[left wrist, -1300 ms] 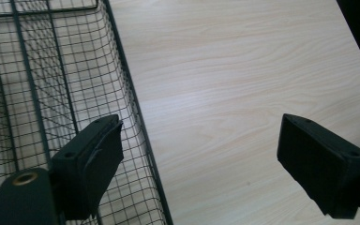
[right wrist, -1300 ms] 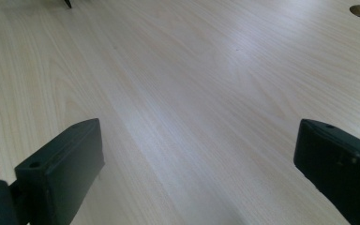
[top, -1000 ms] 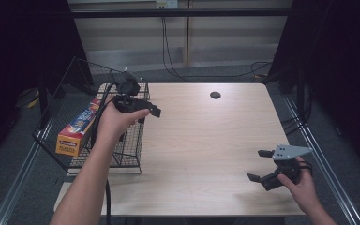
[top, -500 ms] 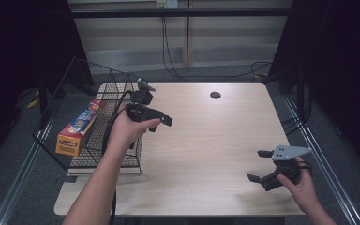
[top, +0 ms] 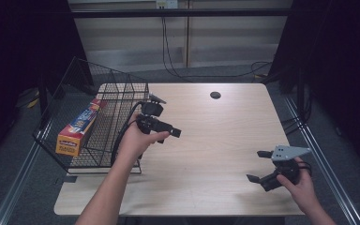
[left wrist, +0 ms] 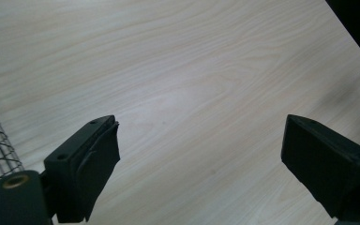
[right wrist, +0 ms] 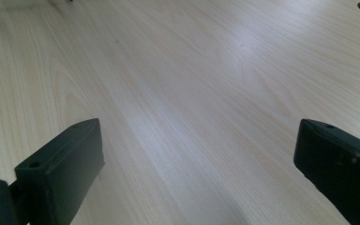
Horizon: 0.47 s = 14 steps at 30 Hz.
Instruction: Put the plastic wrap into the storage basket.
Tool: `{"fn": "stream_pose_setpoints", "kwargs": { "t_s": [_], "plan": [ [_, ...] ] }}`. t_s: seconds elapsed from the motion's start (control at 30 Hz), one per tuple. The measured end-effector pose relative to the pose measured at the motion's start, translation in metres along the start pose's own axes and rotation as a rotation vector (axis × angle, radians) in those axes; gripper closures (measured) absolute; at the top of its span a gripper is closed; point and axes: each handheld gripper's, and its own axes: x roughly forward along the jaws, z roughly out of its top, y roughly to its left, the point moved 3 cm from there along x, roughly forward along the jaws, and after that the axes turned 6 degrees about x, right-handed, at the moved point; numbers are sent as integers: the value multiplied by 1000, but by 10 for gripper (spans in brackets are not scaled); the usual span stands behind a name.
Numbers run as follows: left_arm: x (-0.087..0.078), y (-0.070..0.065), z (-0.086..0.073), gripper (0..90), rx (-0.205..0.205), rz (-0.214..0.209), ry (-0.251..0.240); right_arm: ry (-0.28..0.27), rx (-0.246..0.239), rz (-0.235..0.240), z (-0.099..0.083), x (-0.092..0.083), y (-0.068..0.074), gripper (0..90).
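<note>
Hovering over the worktop (top: 215, 140), left gripper (top: 171, 132) sat empty beside the wire basket (top: 98, 140), jaws just spreading; right gripper (top: 258, 166) gaped empty too.

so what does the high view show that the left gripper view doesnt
High view alone: the orange box lying in the wire basket, the person's left hand and right hand, and the table's round hole. Left gripper view alone: a close look at the left gripper, jaws apart with nothing between. Both: the wooden table and basket mesh.
</note>
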Motion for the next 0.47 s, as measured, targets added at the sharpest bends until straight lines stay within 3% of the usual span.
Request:
{"fn": "stream_pose_setpoints", "kwargs": {
  "t_s": [0.27,0.47],
  "plan": [
    [17,-11,-13,110,30,-40,-30,6,-1,9,-1,1,0,16],
    [29,-16,-24,93,43,-38,-41,32,-5,16,-4,7,1,16]
  ]
}}
